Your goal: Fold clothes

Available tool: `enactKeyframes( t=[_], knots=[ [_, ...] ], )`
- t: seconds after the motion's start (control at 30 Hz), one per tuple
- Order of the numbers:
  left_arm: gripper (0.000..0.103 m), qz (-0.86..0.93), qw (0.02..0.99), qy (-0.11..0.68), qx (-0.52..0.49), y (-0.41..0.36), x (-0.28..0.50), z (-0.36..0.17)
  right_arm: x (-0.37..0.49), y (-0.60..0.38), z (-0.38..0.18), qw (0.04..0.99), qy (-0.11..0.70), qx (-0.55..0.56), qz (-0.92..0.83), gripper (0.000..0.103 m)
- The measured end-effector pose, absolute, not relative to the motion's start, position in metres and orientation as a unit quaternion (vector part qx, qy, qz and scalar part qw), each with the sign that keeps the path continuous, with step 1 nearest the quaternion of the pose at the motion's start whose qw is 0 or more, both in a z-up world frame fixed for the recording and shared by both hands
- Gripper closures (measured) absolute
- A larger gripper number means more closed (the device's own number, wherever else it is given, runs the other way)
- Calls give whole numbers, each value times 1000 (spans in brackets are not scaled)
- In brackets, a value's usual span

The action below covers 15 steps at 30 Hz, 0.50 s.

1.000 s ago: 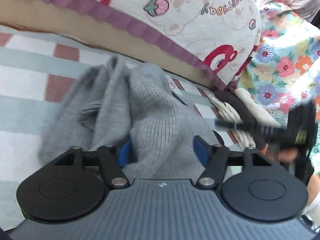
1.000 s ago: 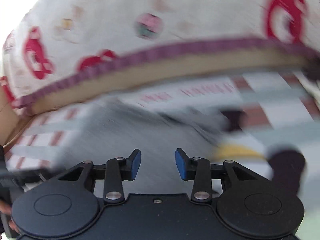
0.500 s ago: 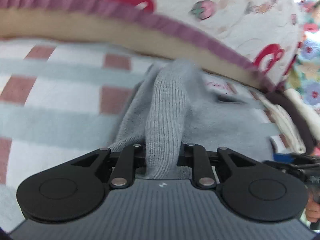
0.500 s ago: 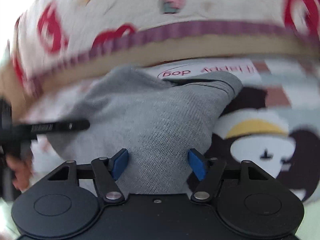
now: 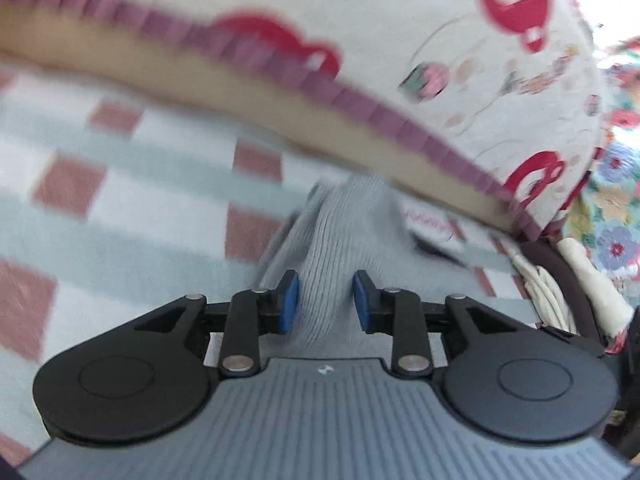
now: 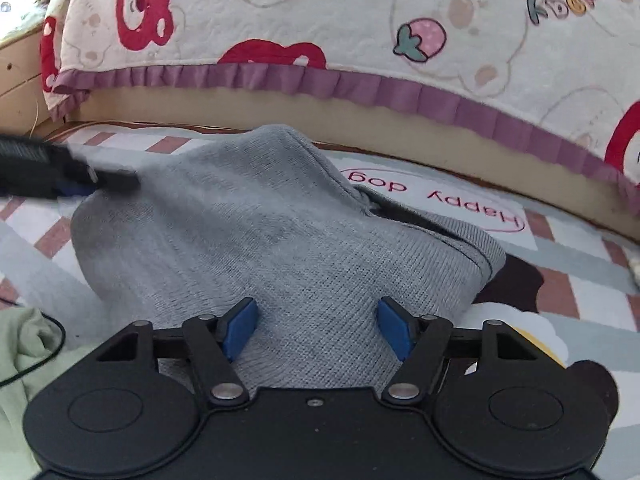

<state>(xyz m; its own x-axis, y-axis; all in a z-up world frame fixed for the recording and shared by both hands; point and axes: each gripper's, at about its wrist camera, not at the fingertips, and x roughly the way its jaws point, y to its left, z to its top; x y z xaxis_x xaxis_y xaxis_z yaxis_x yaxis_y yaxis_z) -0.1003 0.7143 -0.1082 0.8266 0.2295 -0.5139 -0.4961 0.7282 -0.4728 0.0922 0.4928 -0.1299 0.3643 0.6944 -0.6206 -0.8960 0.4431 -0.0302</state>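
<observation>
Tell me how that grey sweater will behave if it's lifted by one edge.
The sweater will probably droop: it already lies bunched in soft folds. Its ribbed knit should grip, not slip. Likely stretchy, so it may sag.

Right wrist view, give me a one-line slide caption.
Open right gripper straddles a bunched grey knit sweater on a checked mat.

Both cameras sit low and close behind their own fingers, looking forward over the grey knitted sweater (image 6: 256, 240) toward the ruffled bear-print quilt (image 6: 360, 20). The right wrist view faces the sweater squarely, with the left gripper (image 6: 80, 178) entering at its left side. The left wrist view, blurred, looks along the sweater (image 5: 344, 248) from its left end. Both views share the sweater, the quilt (image 5: 460, 40) behind it and the checked mat (image 5: 120, 200) beneath.
</observation>
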Motion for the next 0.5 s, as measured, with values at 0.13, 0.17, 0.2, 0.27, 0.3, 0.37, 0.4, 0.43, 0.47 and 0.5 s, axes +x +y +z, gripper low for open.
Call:
enactKeyframes(
  t=[0.13, 0.17, 0.2, 0.27, 0.3, 0.37, 0.4, 0.43, 0.47, 0.5],
  knots=[
    [67, 186, 910, 212, -305, 717, -88, -116, 92, 495, -134, 806, 268, -187, 494, 30],
    [67, 204, 902, 233, -302, 721, -80, -124, 91, 498, -133, 806, 269, -188, 492, 30],
    [65, 231, 889, 260, -297, 725, -73, -134, 90, 501, -131, 806, 268, -193, 492, 30],
    [60, 256, 869, 286, -311, 734, -69, -149, 85, 504, -122, 801, 253, -205, 502, 32],
    [60, 252, 867, 284, -323, 737, -71, -150, 87, 508, -117, 794, 258, -200, 513, 32],
    [60, 243, 862, 279, -347, 742, -75, -152, 91, 517, -107, 779, 268, -190, 533, 32],
    [60, 242, 863, 280, -344, 741, -75, -151, 93, 522, -103, 772, 273, -185, 544, 33],
    [60, 245, 866, 283, -331, 739, -74, -150, 96, 528, -99, 766, 280, -180, 551, 33],
    [60, 248, 868, 284, -324, 737, -73, -150, 103, 540, -101, 765, 295, -178, 544, 33],
    [60, 249, 868, 283, -323, 736, -72, -151, 110, 552, -104, 764, 311, -176, 537, 33]
  ],
)
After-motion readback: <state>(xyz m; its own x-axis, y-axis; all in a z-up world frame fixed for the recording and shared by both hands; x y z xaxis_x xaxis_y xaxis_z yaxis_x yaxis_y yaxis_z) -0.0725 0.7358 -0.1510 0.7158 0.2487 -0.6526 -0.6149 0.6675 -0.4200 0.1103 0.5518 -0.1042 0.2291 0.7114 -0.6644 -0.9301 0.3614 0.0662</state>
